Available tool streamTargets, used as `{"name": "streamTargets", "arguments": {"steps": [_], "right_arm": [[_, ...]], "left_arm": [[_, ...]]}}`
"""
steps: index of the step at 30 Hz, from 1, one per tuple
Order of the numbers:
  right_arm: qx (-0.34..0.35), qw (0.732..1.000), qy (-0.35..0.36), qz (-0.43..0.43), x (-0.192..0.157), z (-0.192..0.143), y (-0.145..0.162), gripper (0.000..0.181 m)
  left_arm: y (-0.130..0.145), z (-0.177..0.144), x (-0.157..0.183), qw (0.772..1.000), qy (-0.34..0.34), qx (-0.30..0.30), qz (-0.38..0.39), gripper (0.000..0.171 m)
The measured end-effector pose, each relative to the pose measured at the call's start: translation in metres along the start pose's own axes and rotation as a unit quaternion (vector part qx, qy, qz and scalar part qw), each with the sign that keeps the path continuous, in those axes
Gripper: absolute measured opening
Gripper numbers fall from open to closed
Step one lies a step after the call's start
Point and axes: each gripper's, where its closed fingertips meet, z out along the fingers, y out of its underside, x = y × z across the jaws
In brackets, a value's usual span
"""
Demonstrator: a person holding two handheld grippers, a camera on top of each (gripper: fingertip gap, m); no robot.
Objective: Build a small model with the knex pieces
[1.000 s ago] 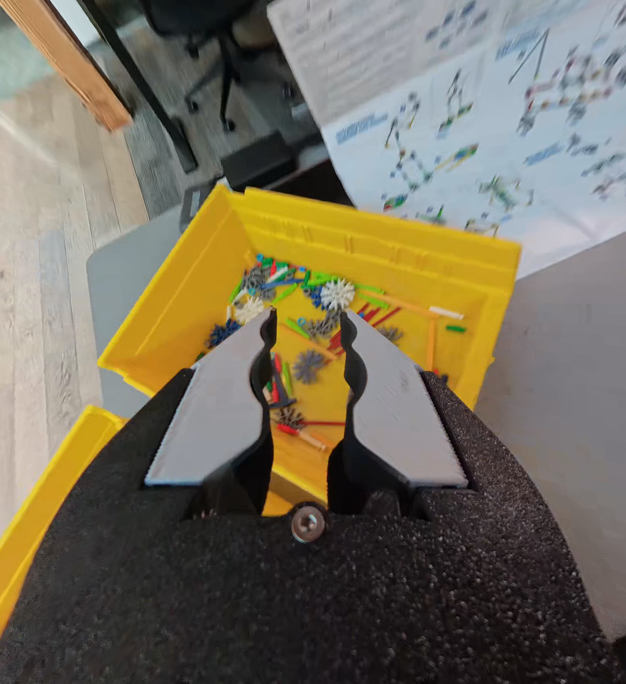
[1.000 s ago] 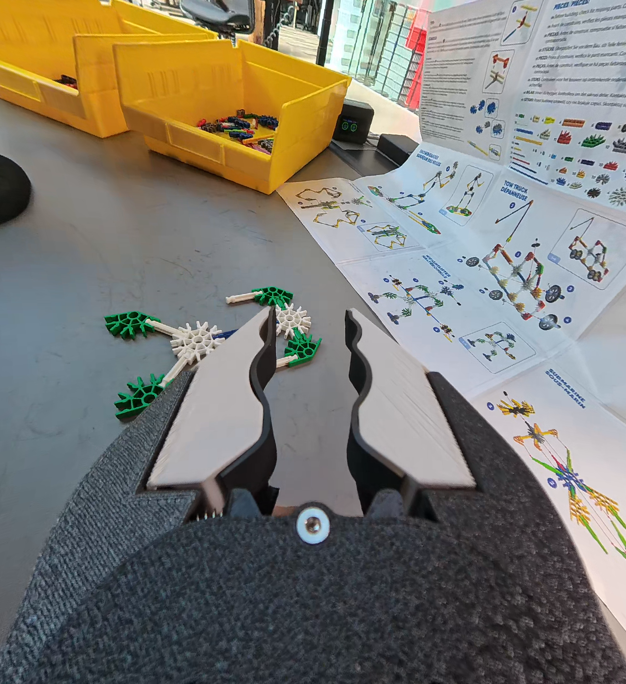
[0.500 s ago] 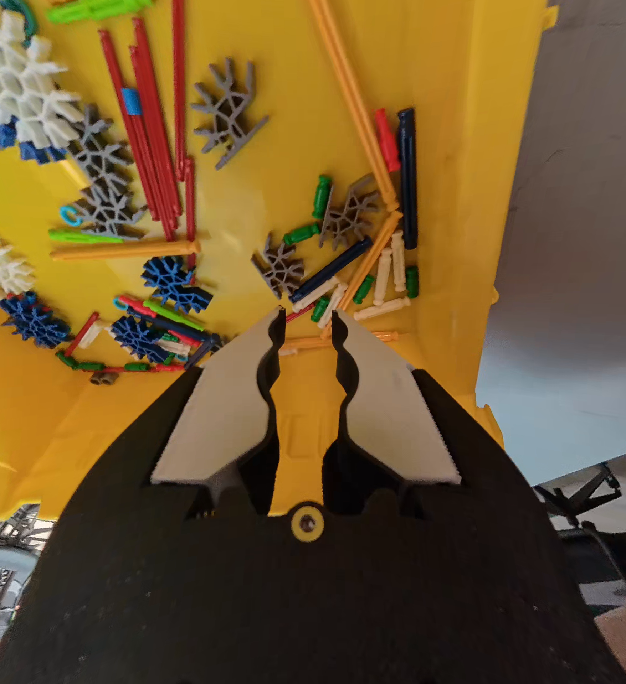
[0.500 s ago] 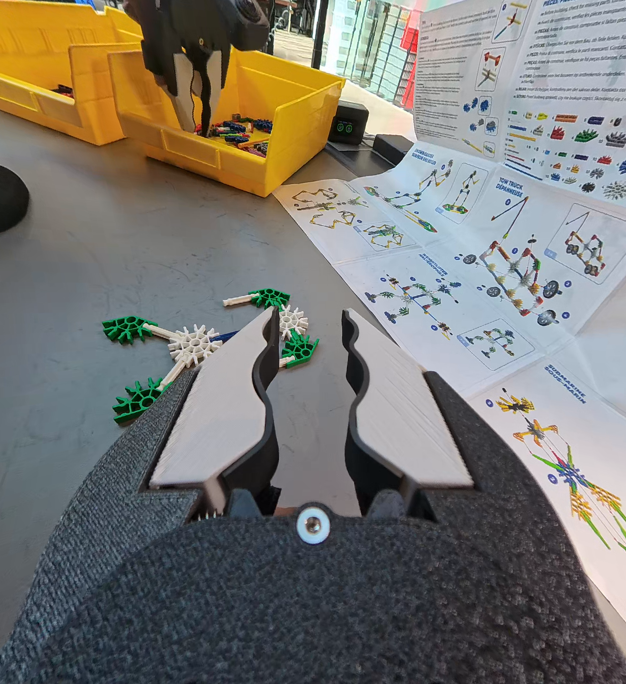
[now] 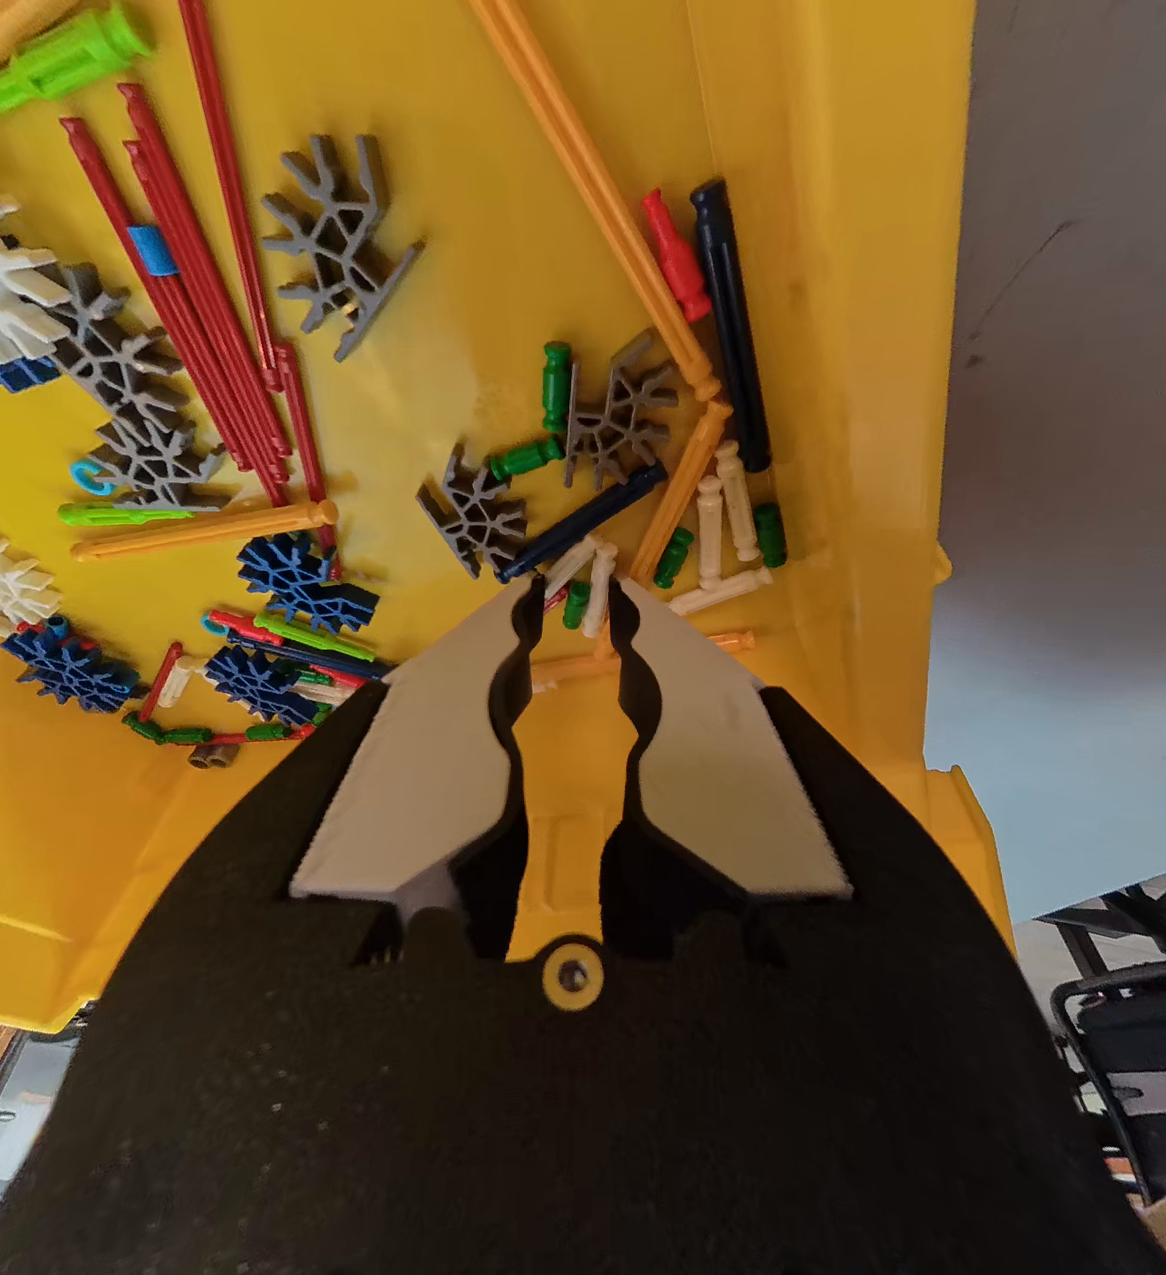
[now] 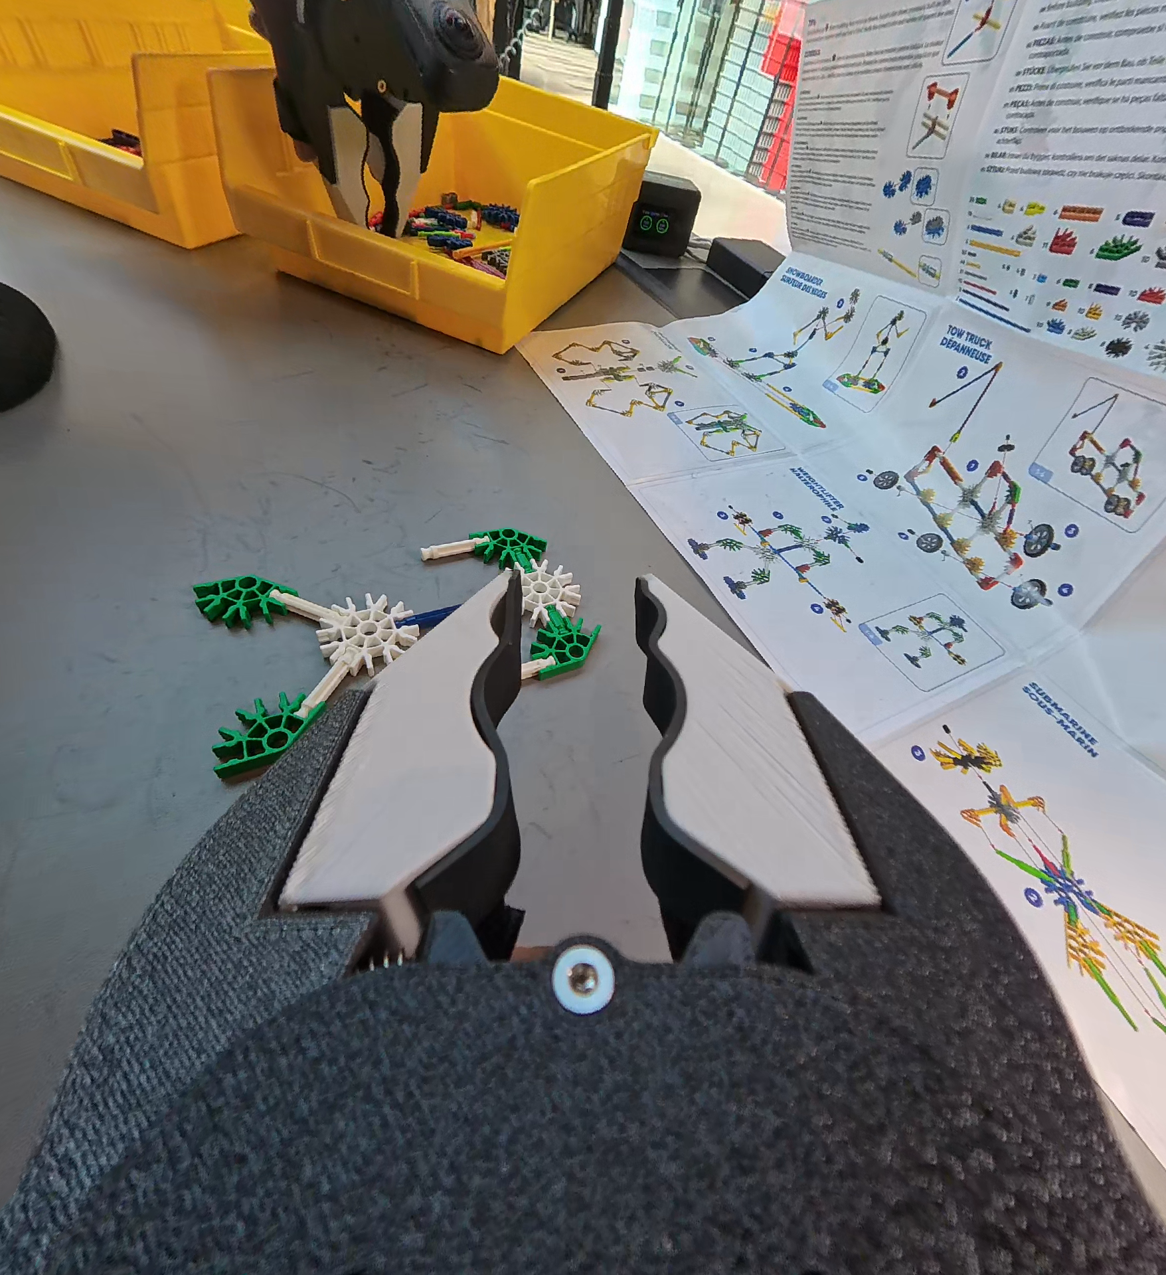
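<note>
Yellow bin (image 5: 842, 207): my left tongs (image 5: 572, 599) hang inside it, slightly parted over short white rods (image 5: 594, 586), gripping nothing. Right tongs (image 6: 577, 593), wide apart and empty, hover beside the green-and-white assembly (image 6: 366, 631) on the desk (image 6: 221, 448).

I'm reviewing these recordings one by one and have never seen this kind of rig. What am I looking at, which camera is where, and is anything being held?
There is no robot arm: a person holds a two-finger tool in each hand, and a camera on each looks out along its fingers.

The left wrist view shows the left tool reaching down into a yellow bin of plastic construction pieces. Its open tips sit just above some small white rods, beside a dark blue rod and grey connectors. It grips nothing.

The right wrist view shows the right tool, open and empty, over a grey table. Just ahead lies a small assembly of green and white connectors, with an unfolded instruction sheet to its right. The left tool also shows farther off, in the bin.
</note>
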Motion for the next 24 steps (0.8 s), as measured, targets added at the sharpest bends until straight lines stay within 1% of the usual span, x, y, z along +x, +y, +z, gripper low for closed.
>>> {"name": "streamTargets", "arguments": {"steps": [2, 13, 14, 16, 19, 24], "right_arm": [[0.001, 1.000, 0.001, 0.002, 0.0007, -0.0002, -0.0001, 0.031], [-0.005, 1.000, -0.001, -0.005, -0.0017, 0.0013, 0.0013, 0.031], [-0.006, 1.000, -0.002, -0.006, -0.0021, 0.0014, 0.0013, 0.031], [-0.006, 1.000, -0.001, -0.008, -0.0024, 0.0015, 0.0015, 0.031], [-0.007, 1.000, -0.002, -0.008, -0.0027, 0.0017, 0.0017, 0.031], [-0.007, 1.000, -0.002, -0.008, -0.0029, 0.0017, 0.0017, 0.031]], "left_arm": [[0.0002, 0.0025, -0.0028, 1.000, -0.006, 0.001, 0.003, 0.019], [-0.0008, 0.0033, -0.0012, 0.999, 0.023, 0.040, -0.012, 0.015], [-0.0010, 0.0032, -0.0012, 0.999, 0.021, 0.045, -0.008, 0.014], [-0.0012, 0.0026, -0.0017, 0.999, 0.011, 0.053, 0.002, 0.004], [-0.0020, 0.0019, -0.0037, 0.999, -0.005, 0.053, 0.010, 0.004], [-0.0034, -0.0036, -0.0029, 0.998, 0.003, 0.066, -0.001, 0.004]]}}
